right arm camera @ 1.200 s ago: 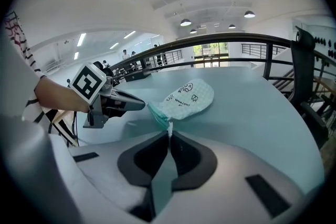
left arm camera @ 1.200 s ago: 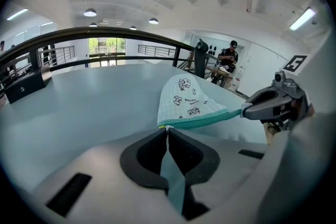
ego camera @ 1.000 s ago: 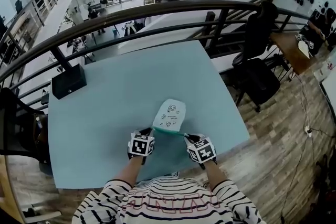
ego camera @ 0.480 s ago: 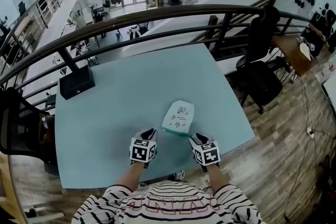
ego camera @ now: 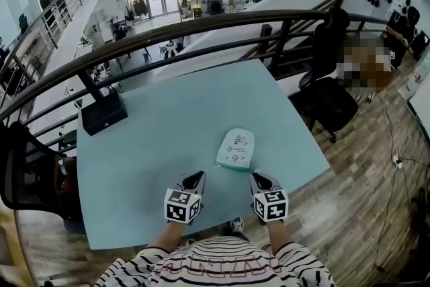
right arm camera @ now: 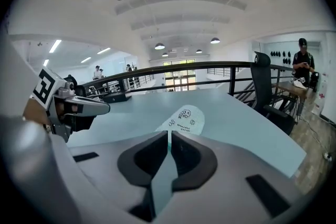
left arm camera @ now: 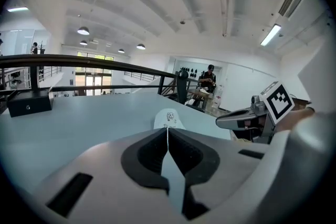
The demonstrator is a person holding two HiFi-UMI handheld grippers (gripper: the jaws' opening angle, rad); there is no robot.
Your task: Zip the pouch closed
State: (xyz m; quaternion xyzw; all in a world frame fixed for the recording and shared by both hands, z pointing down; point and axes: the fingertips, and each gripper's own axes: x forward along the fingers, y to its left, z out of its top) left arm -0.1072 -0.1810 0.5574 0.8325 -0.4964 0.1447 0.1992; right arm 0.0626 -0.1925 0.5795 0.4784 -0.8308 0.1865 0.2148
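The pouch point(ego camera: 236, 148), pale mint with small cartoon prints and a teal near edge, lies flat on the light blue table point(ego camera: 154, 138). Neither gripper touches it. My left gripper point(ego camera: 197, 176) hovers just short of its near left corner, jaws shut and empty. My right gripper point(ego camera: 256, 177) hovers off its near right corner; its jaws have just been closing and stand together with nothing between them. In the left gripper view the pouch point(left arm camera: 167, 119) lies ahead of the closed tips point(left arm camera: 167, 128). The right gripper view shows the pouch point(right arm camera: 185, 119) beyond its tips point(right arm camera: 169, 132).
A black box point(ego camera: 103, 112) sits at the table's far left corner. A dark railing point(ego camera: 201, 27) runs behind the table. A black office chair point(ego camera: 329, 101) stands off the right edge. The table's near edge lies just below the grippers.
Both grippers have pulled back from the pouch's near edge toward the person and risen. The pouch stays lying on the table, now apart from both.
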